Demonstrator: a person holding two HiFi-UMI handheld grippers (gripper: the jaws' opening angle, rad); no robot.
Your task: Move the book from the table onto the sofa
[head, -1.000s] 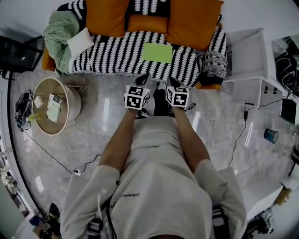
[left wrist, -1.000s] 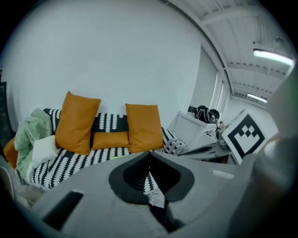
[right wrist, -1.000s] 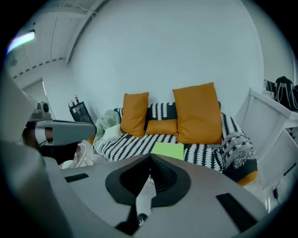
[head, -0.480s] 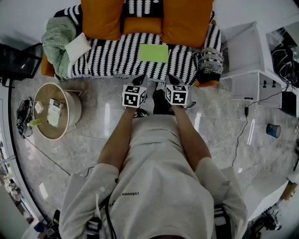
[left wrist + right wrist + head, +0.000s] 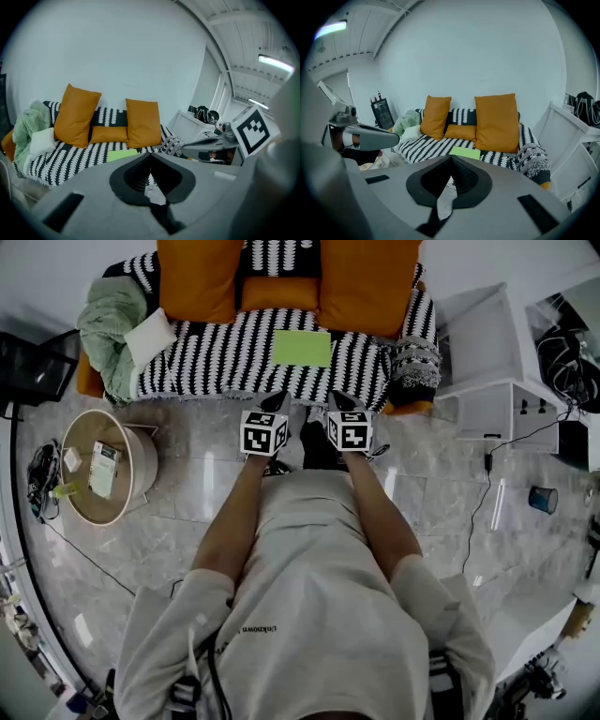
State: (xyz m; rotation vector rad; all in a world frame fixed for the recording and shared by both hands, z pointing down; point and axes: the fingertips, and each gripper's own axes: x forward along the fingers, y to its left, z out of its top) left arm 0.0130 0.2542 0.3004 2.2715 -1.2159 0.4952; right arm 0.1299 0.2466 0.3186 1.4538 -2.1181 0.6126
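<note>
Book (image 5: pixel 301 348), thin and green, lies flat on the sofa (image 5: pixel 216 357) seat, just before the orange cushions (image 5: pixel 199 277). It looks light and fairly stiff, so pinch its near edge. Your left gripper (image 5: pixel 277 401) and right gripper (image 5: pixel 342 401) are pressed together, empty. The round table (image 5: pixel 84 502) stands well aside; nothing blocks you.

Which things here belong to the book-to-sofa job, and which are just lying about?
Job:
- book, lying flat on the sofa
- table
- left gripper and right gripper, both shut and empty

Lying about:
- cushions
- blanket
- shelf
- cup
- box on the table
</note>
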